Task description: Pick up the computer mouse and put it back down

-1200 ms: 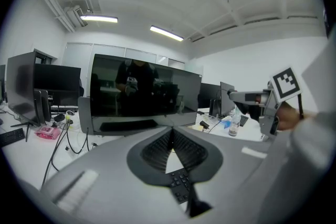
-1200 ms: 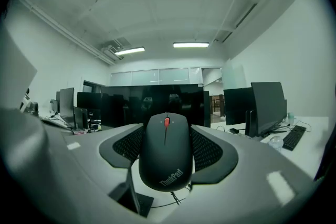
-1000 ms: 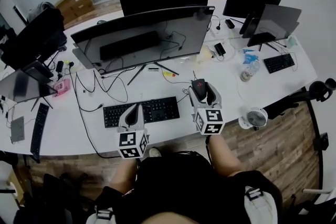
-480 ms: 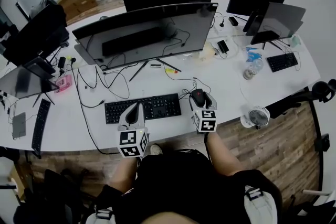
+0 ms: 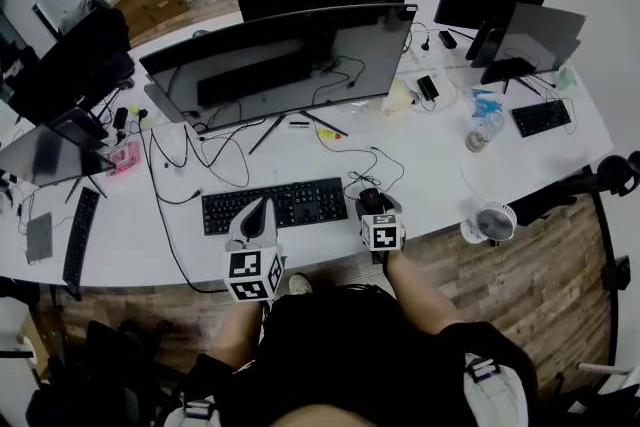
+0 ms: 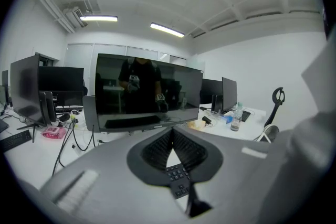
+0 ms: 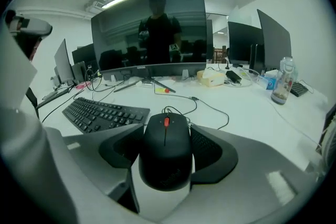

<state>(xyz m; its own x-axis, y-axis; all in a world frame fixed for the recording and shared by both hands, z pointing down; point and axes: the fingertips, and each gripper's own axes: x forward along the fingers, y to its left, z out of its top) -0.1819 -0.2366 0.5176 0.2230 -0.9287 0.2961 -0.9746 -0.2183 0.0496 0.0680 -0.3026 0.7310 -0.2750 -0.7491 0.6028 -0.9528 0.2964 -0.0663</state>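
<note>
The black computer mouse [image 7: 166,157] with a red scroll wheel sits between the jaws of my right gripper [image 7: 166,132], whose dark pads press on both of its sides. Its cable trails back over the white desk [image 7: 247,107]. In the head view the mouse [image 5: 371,199] and right gripper [image 5: 375,206] are near the desk's front edge, just right of the black keyboard [image 5: 275,206]. Whether the mouse rests on the desk I cannot tell. My left gripper [image 5: 264,204] hovers over the keyboard's front, jaws shut with nothing between them [image 6: 171,135].
A wide dark monitor [image 5: 280,65] stands behind the keyboard, with loose cables [image 5: 200,165] beneath it. A small white fan [image 5: 487,222] sits at the front edge to the right, a bottle [image 5: 480,133] further back. More monitors and keyboards ring the desk.
My right gripper, with the mouse in it, has come back toward the desk's front edge and looks lower. The left gripper has barely moved.
</note>
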